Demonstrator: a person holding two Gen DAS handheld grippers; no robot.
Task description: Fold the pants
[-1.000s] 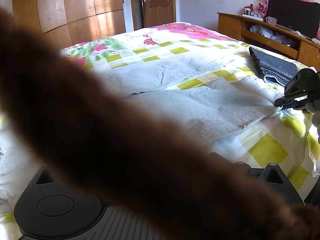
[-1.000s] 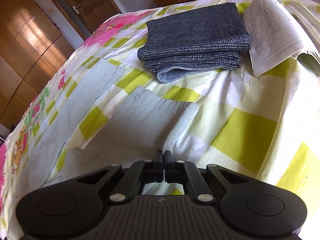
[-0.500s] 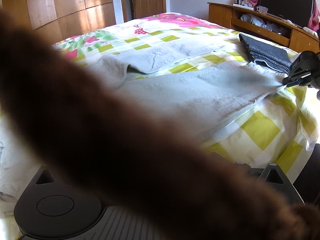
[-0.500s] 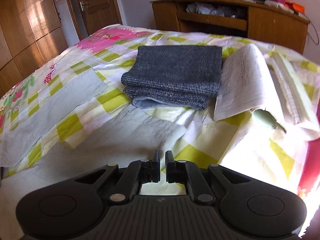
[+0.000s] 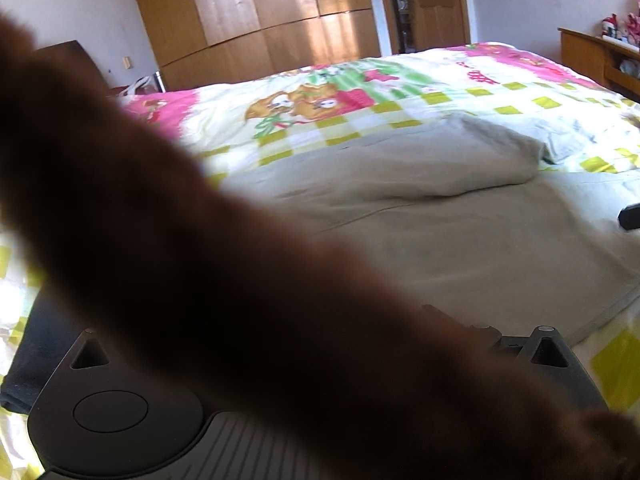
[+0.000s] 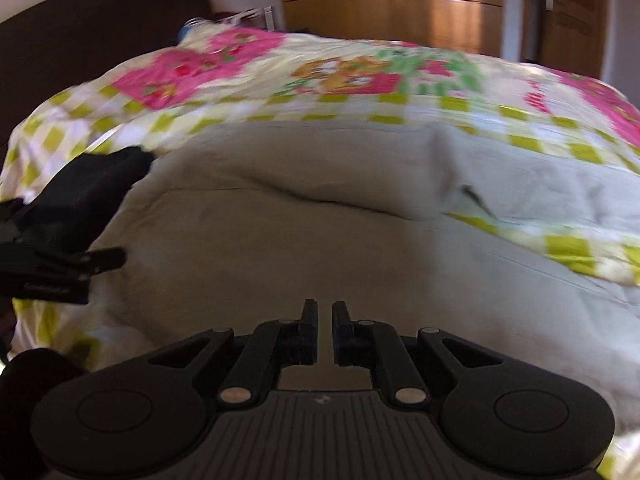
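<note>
Left tongs [image 6: 100,260]: state cannot be told, a blurred brown shape masks them. Pale pants [image 6: 300,240] lie partly folded across the bed [image 6: 360,76]. Right tongs [image 6: 325,330] narrowly apart, empty. Judged mid-fold; next, regrip an edge. Wardrobe [image 5: 260,20], door [image 5: 432,4] beyond.

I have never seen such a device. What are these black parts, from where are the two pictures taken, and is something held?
A person holds a two-finger gripper in each hand; a camera on each looks along its fingers. The right view shows the right gripper, fingers slightly apart, nothing between them, above pale pants on a flowered bed cover. The left gripper is at its left edge; its grip is unclear. In the left view a blurred brown shape, perhaps a sleeve, hides the fingers.
</note>
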